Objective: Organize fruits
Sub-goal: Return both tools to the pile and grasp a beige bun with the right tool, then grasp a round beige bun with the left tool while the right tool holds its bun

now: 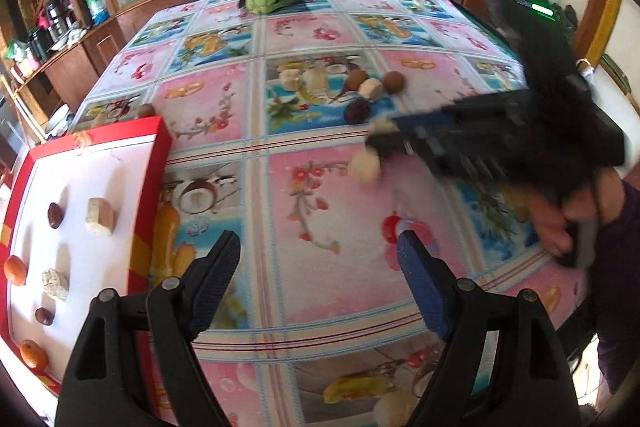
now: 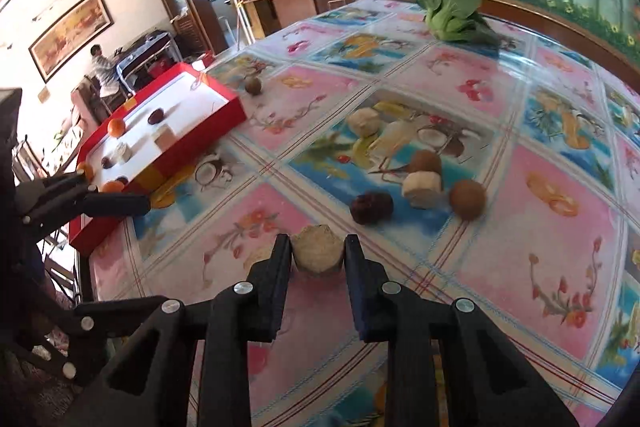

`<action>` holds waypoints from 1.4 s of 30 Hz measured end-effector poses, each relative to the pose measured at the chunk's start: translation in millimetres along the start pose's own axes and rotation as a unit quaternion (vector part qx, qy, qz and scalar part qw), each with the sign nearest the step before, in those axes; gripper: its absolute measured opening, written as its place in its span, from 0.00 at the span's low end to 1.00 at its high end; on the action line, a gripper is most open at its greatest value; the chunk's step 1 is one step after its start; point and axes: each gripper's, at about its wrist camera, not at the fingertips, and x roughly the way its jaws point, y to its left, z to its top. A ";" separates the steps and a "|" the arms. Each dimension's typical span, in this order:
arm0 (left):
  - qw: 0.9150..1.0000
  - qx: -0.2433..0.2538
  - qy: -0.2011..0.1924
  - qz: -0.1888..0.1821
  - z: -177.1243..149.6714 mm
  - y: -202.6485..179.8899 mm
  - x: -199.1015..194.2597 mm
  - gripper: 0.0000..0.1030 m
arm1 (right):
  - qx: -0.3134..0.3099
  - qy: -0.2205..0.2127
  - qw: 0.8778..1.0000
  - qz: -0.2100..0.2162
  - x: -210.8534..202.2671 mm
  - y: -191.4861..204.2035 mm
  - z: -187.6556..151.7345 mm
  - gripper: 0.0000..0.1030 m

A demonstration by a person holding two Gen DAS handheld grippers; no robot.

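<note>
The right tongs (image 2: 318, 251) clamp a pale, rough-cut fruit chunk (image 2: 317, 247) (stubby, no clear long axis) just above the surface (image 2: 520, 227). The left tongs (image 1: 320, 259) hang open beside the red box (image 1: 148, 187).

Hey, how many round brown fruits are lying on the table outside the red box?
3. One brown fruit lies beside the red box at its far corner; a second and third lie mid-scene. Others may be hidden.
</note>
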 end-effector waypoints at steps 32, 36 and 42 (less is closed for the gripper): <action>0.999 0.027 -0.002 -0.038 31.3 -25.4 50.5 0.24 | 0.095 -0.001 0.994 -0.059 1.3 -38.0 0.8 0.25; 0.999 0.016 -0.027 -0.012 29.8 -19.7 37.9 0.24 | 0.079 -0.032 0.994 -0.066 -2.4 -29.4 1.4 0.25; 0.995 -0.001 -0.096 0.036 26.4 1.3 -4.4 0.24 | 0.086 -0.092 0.990 -0.059 -19.1 -17.9 5.6 0.25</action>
